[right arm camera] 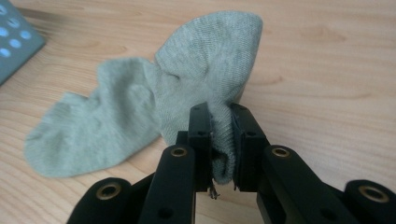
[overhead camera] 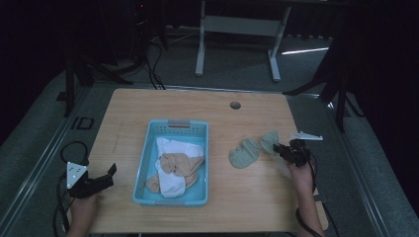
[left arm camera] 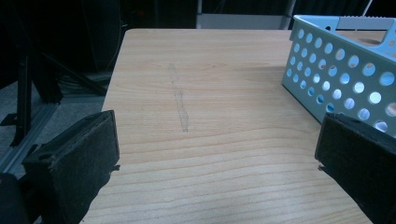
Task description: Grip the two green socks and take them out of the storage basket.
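You had a wooden table [overhead camera: 197, 106] before you, bearing a blue basket [overhead camera: 143, 163] of socks and a grey-green sock [overhead camera: 244, 153] beside it.

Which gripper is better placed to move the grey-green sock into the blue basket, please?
Right. The right gripper already has its jaws pinched on the grey-green sock, beside the blue basket; the left gripper sits open, holding nothing.

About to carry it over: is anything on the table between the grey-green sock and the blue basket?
Nothing visible. The right gripper pinches the grey-green sock; bare table lies between it and the blue basket.
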